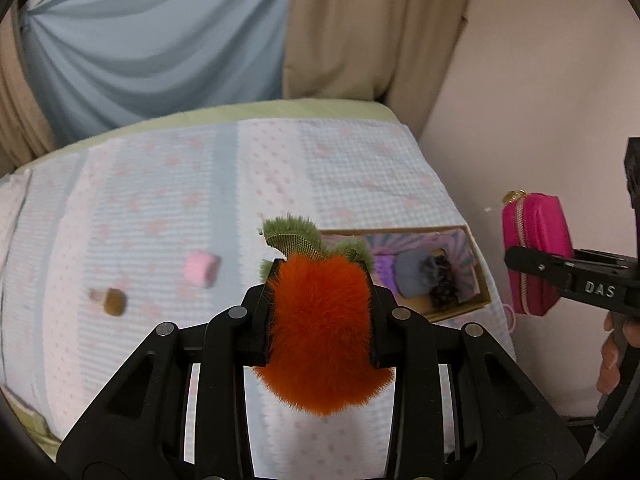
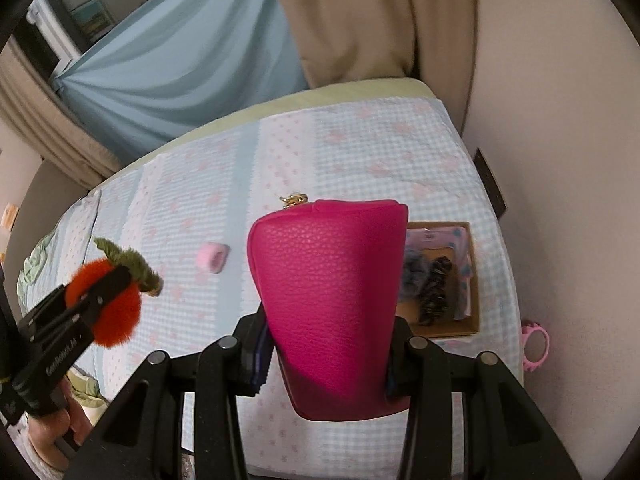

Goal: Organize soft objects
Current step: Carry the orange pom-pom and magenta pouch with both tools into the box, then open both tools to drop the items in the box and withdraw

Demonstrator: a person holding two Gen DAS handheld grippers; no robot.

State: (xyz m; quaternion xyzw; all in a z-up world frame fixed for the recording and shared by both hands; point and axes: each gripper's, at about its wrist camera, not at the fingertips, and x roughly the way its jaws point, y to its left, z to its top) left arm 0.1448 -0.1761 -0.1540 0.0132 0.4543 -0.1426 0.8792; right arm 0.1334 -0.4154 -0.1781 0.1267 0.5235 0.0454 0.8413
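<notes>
Clamped in the left gripper (image 1: 320, 312) an orange plush fruit (image 1: 324, 332), in the right gripper (image 2: 328, 344) a pink pouch (image 2: 332, 300), both above the bed (image 1: 160, 208); best carried slowly to the box (image 1: 452, 304), lowered well inside before release.

The small brown thing (image 1: 113, 301) on the bed is too blurred to name; the pink pouch (image 2: 332, 300) hides part of the box (image 2: 466, 276); the right tool (image 1: 560, 276) runs off frame.
</notes>
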